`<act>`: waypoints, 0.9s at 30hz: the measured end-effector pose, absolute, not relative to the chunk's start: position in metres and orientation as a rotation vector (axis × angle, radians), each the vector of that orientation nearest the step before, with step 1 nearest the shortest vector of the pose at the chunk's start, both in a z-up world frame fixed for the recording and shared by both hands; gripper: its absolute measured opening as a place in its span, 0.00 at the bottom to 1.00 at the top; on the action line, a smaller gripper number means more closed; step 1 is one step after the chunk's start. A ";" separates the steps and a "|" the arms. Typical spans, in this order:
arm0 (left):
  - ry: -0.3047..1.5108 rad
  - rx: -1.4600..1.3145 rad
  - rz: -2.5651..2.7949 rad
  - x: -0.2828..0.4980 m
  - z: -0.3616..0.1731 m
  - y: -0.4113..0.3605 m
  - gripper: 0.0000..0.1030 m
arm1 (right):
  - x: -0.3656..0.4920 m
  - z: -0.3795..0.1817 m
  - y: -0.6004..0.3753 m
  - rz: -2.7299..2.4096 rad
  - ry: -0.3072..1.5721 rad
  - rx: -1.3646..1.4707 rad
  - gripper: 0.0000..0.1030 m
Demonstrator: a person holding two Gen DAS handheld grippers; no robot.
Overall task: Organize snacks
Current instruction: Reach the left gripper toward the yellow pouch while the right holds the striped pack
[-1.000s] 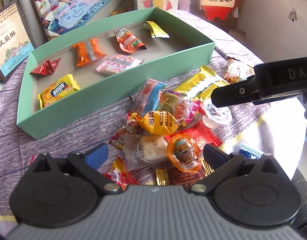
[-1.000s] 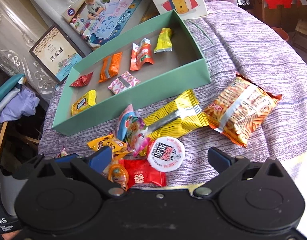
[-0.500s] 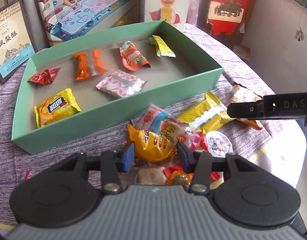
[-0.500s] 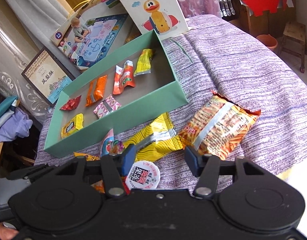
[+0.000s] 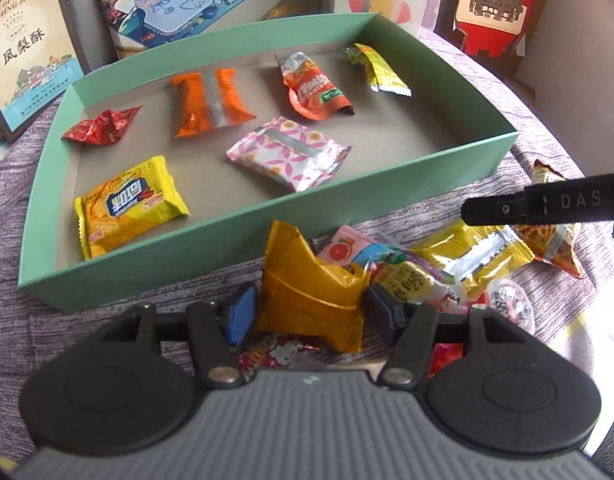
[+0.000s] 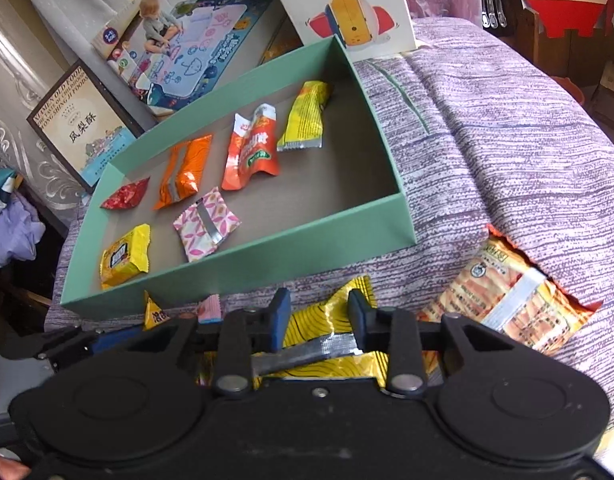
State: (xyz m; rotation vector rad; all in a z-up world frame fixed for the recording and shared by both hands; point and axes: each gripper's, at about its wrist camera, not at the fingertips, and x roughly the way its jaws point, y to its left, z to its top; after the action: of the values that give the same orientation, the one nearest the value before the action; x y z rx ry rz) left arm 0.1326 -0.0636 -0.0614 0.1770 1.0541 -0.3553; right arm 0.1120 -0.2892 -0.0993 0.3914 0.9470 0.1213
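A green box (image 5: 267, 216) (image 6: 243, 264) holds several wrapped snacks in two rows. My left gripper (image 5: 309, 312) is shut on an orange-yellow packet (image 5: 307, 292), held just in front of the box's near wall above the snack pile. My right gripper (image 6: 317, 316) is shut on a long yellow wavy-pattern packet (image 6: 327, 320) with a silver seam. That packet also shows in the left wrist view (image 5: 475, 252), under the right gripper's finger (image 5: 547, 204).
Loose snacks lie on the purple cloth in front of the box: a pink packet (image 5: 347, 250), a round jelly cup (image 5: 511, 304), a large orange noodle bag (image 6: 511, 292). Picture boxes and a duck card (image 6: 339, 0) stand behind the box.
Both grippers went from open to shut. The left one closed on the orange-yellow packet and lifted it; the right one closed on the long yellow packet.
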 end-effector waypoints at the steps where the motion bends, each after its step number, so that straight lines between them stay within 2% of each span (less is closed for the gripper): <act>1: 1.056 0.178 -0.351 0.132 -0.063 -0.060 0.61 | 0.110 -0.101 -0.287 0.135 0.963 0.388 0.31; 10: 1.065 0.176 -0.286 0.127 -0.069 -0.022 0.65 | 0.090 -0.099 -0.270 0.247 1.053 0.353 0.34; 15: 1.068 0.132 -0.288 0.120 -0.066 -0.007 0.65 | 0.099 -0.083 -0.260 0.265 0.969 0.286 0.35; 18: 1.052 0.136 -0.279 0.116 -0.063 -0.002 0.66 | 0.114 -0.086 -0.245 0.334 0.961 0.250 0.44; 19: 1.052 0.134 -0.273 0.115 -0.063 0.001 0.67 | 0.119 -0.090 -0.240 0.355 0.975 0.238 0.53; 20: 1.054 0.128 -0.270 0.114 -0.063 0.004 0.67 | 0.122 -0.094 -0.235 0.375 0.989 0.230 0.57; 27: 1.045 0.137 -0.396 0.097 -0.052 0.010 0.68 | 0.100 -0.095 -0.229 0.426 1.030 0.141 0.58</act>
State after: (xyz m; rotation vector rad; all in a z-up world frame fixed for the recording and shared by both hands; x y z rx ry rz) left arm 0.0971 0.0098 -0.0520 0.1372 1.0447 -0.3959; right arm 0.1004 -0.2293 -0.0954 0.1406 1.0303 0.4259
